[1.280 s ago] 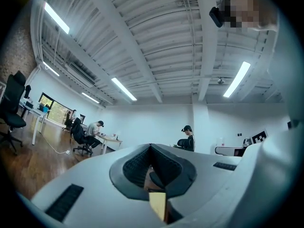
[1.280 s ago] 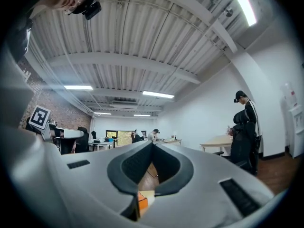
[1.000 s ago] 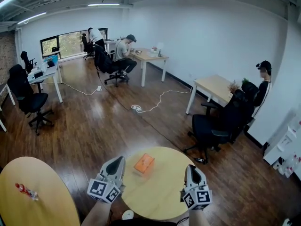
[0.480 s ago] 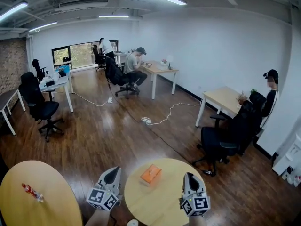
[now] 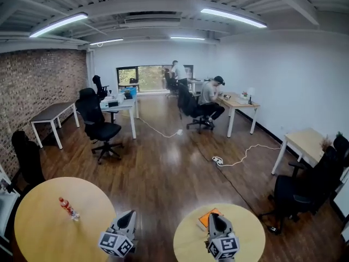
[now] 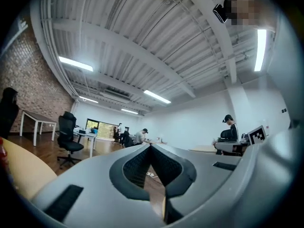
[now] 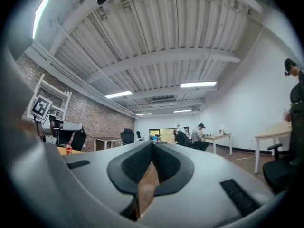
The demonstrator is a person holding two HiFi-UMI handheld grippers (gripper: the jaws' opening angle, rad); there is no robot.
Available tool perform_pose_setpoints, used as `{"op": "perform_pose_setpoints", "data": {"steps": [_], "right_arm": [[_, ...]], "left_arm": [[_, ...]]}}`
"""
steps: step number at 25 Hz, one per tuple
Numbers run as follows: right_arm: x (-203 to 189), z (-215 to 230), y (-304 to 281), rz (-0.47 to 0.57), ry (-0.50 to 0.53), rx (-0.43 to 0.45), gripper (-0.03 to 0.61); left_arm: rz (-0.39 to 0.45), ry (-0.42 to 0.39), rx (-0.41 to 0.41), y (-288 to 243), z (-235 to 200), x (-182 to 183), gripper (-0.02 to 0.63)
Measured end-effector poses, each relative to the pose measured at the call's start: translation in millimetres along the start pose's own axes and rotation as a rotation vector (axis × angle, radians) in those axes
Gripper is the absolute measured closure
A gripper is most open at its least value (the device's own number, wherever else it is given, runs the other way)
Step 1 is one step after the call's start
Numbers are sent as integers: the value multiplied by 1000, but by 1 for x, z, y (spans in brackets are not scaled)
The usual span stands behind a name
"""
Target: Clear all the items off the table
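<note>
An orange box (image 5: pixel 203 219) lies on the far part of the small round wooden table (image 5: pixel 248 234) at the lower right of the head view. On a second round table (image 5: pixel 41 234) at the lower left stands a small red bottle (image 5: pixel 66 206). My left gripper (image 5: pixel 130 214) hangs shut and empty over the floor gap between the two tables. Beside it, my right gripper (image 5: pixel 215 216) is over the small table, right next to the orange box and partly hiding it, shut with nothing in it. The left gripper view (image 6: pixel 150 146) and right gripper view (image 7: pixel 153 144) both show the pads pressed together. The bottle (image 7: pixel 70 149) shows far left.
A black office chair (image 5: pixel 100 125) and white desks (image 5: pixel 121 103) stand further back on the wood floor. A power strip with a white cable (image 5: pixel 218 160) lies on the floor. A black chair (image 5: pixel 305 192) stands right of the small table. People sit at far desks.
The head view has swung left and lifted, so the left table with the bottle shows in full. Both grippers moved left with it; the left one is now off the small table. Both stay shut.
</note>
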State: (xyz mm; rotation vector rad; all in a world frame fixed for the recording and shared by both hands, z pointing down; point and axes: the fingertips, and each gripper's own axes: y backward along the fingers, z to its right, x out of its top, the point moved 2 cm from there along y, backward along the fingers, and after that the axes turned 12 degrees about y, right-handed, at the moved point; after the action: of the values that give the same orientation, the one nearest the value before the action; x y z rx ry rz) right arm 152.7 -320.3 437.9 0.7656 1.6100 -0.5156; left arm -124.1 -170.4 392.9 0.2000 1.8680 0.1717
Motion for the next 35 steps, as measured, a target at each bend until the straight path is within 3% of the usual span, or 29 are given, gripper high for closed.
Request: {"op": "perform_pose_setpoints", "data": {"steps": [4,12,18,24,29,30,35], "right_arm": [[21,-57,-39,31,-14,133,574],[62,-203,-102,93,75,370,574],[83,-327,-137,142,111,509,574],[86,-441,-136,143,122,674,574],[99,-501,-136,187,99,757,571],[99,-510,-137,182,102,768,522],[91,-529,-152,142,81,810,505]], "left_arm": [[61,-28,101,40,-36,32,611],[171,-80,299,154,-127,94,611],[267,-67,459,255,-212,134,611],[280,-94,601,351,-233,149,611],[318,-95,703,402,-252,159,611],[324,-96,709,408,-254,160,611],[319,-97,762,410,-264,159,611]]}}
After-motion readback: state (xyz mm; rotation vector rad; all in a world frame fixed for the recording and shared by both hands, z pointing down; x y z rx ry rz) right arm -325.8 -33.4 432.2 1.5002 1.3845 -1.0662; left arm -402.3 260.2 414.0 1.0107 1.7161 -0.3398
